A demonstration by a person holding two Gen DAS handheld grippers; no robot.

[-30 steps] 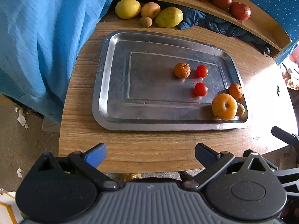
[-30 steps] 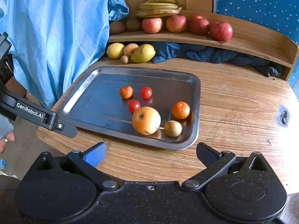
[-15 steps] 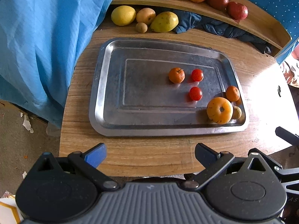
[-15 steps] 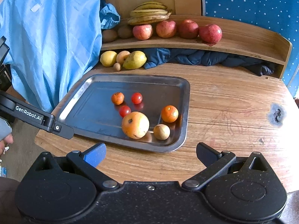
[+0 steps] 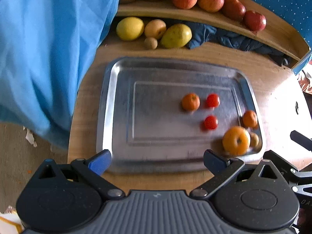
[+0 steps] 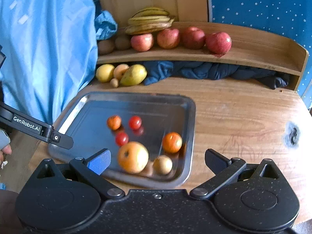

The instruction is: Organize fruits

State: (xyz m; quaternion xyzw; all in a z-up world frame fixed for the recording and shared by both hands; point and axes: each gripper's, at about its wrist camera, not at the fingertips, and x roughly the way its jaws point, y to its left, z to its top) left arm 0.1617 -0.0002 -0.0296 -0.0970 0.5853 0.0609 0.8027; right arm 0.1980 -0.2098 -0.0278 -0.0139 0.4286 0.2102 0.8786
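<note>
A steel tray (image 5: 117, 101) (image 6: 187, 105) lies on the wooden table. In it are a big orange fruit (image 5: 236, 140) (image 6: 133, 157), two small oranges (image 5: 191, 101) (image 5: 250, 118), two red tomatoes (image 5: 213, 100) (image 5: 210, 122) and a small brown fruit (image 6: 162, 164). My left gripper (image 5: 157, 162) hangs open over the tray's near rim, holding nothing. My right gripper (image 6: 157, 160) is open above the tray's near right corner, with the big orange fruit and brown fruit showing between its fingers.
A curved wooden shelf (image 6: 253, 54) at the back carries several red apples (image 6: 218, 40), bananas (image 6: 150, 22) and brown fruits. Under it lie a lemon (image 5: 130, 28), a peach, a pear (image 5: 176, 35) and dark blue cloth (image 6: 195, 71). Blue fabric (image 5: 48, 48) hangs at the left.
Both grippers have moved forward toward the tray, which now looks larger and nearer. The fruits in the tray have not shifted. Both grippers stay open.
</note>
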